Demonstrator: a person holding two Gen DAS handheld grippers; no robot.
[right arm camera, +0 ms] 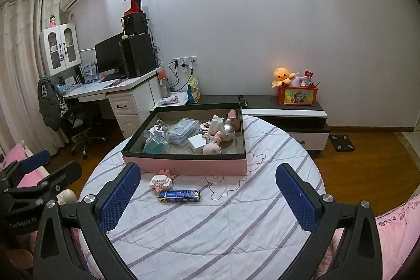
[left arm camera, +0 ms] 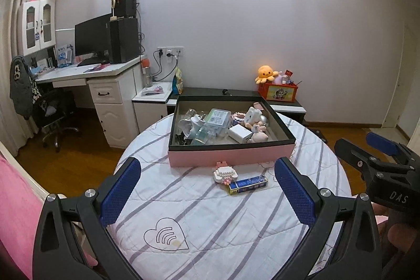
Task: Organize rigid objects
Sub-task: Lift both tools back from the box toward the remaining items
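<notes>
Bedroom, round striped-cloth bench (left arm camera: 236,222): left wrist view shows left gripper (left arm camera: 207,190) fingers spread, empty, facing the blue battery pack (left arm camera: 248,184) and white brick toy (left arm camera: 225,173) lying touching near the bench middle, just before the pink box (left arm camera: 231,156); both look light and stiff, pack likely slick, so pinch its long sides, while the toy may shed bricks. Right wrist view shows right gripper (right arm camera: 206,197) fingers also spread, empty, plus the box's right inner wall and a scale (right arm camera: 342,142) on the floor, unseen from the left.
</notes>
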